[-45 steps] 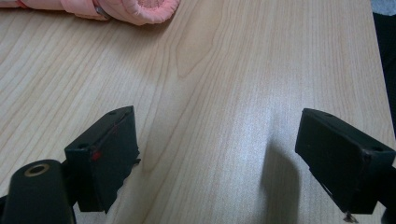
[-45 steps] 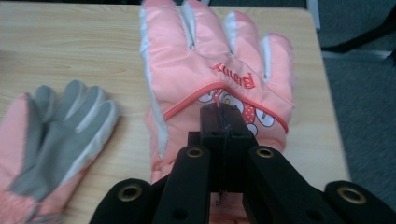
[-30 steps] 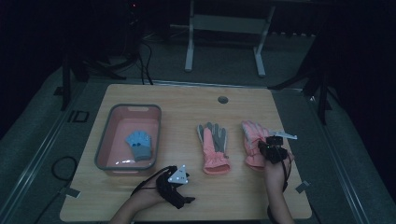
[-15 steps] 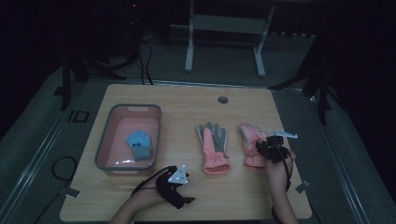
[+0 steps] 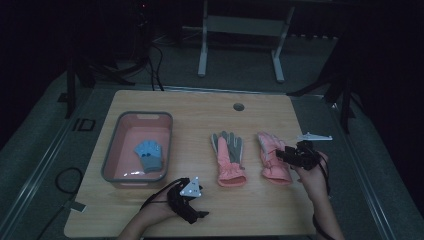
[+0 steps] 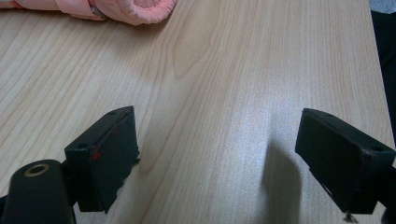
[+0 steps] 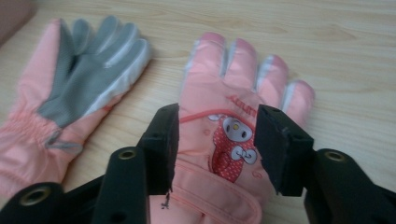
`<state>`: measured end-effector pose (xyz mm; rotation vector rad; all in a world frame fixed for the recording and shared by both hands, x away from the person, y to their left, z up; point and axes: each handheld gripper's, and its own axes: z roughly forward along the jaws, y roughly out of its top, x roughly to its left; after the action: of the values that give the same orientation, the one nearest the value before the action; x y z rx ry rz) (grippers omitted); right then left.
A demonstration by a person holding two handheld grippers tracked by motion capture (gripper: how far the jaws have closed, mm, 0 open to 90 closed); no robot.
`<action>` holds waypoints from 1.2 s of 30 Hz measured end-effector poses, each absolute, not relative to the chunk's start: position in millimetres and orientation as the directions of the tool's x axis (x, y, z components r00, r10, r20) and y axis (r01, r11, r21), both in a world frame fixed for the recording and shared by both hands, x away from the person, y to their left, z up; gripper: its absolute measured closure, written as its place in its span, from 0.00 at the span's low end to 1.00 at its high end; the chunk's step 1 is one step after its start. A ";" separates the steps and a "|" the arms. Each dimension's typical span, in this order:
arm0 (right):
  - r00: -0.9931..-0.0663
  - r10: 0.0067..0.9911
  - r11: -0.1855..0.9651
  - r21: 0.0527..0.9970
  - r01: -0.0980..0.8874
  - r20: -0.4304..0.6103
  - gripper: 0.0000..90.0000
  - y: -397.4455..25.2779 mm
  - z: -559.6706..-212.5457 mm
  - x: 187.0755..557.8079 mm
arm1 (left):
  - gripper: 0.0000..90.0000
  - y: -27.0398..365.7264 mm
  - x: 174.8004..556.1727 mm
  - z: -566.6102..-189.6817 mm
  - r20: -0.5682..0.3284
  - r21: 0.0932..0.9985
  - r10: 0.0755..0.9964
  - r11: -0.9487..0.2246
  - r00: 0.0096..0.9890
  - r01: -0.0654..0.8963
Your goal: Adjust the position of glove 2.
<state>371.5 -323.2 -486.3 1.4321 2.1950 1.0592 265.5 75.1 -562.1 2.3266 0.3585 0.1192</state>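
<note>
Right gripper [image 7: 217, 140]: jaws spread, one either side of the pink cartoon glove [image 7: 233, 116], approx. over its back, just behind the printed character patch. Whether the jaws touch the fabric cannot be told from the right gripper view. Nothing pinched. In the high view the right gripper [image 5: 286, 155] sits at the right-hand edge of that glove [image 5: 270, 155], w/ the person's right hand [image 5: 312, 172] behind it and cable trailing toward the table's near edge.

Cartoon glove lies flat, back up, fingers pointing away from the person, cuff nearest. Just to its left, apart from it: second pink glove [image 7: 70, 79], grey palm up, same orientation, cuff gathered. In the high view it [image 5: 229, 157] lies near table centre.

Left gripper [image 6: 215, 154]: jaws wide apart, empty, low over bare wood of the table [image 6: 224, 70]. Pink glove cuff [image 6: 140, 7] seen at top of the left gripper view, well clear of the jaws. In the high view the left gripper [image 5: 192, 205] is near the table's front edge, left hand [image 5: 155, 212] behind it, grey plate on top.

Further out: pink-grey tub [image 5: 112, 150] on the table's left half, holding a blue glove [image 5: 149, 154]. Small white item [image 5: 314, 136] at right table edge, type not discernible. Round hole [image 5: 238, 106] in tabletop at far side.
</note>
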 end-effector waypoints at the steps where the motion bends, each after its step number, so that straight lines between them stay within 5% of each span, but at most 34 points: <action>1: -0.491 0.865 0.277 0.718 0.639 0.103 0.57 -324.8 -485.7 374.2 | 0.15 75.1 265.3 -562.2 -0.022 0.711 0.293 -0.667 0.956 0.221; 23: -0.456 0.880 0.273 0.639 0.719 0.136 0.63 -325.4 -529.6 387.6 | 0.15 75.8 266.0 -562.8 -0.016 0.707 0.288 -0.674 0.957 0.215; 29: -0.460 0.875 0.264 0.652 0.711 0.148 0.88 -321.0 -532.0 384.7 | 0.15 75.4 266.1 -562.9 -0.013 0.704 0.287 -0.678 0.958 0.212; 36: -0.397 0.912 0.217 0.695 0.685 0.106 0.99 -314.5 -521.7 373.4 | 0.15 75.3 266.0 -563.0 -0.019 0.709 0.293 -0.670 0.956 0.219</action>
<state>373.4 -314.5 -521.7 1.4913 2.1719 0.9750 266.0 75.3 -563.0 2.3290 0.3579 0.1228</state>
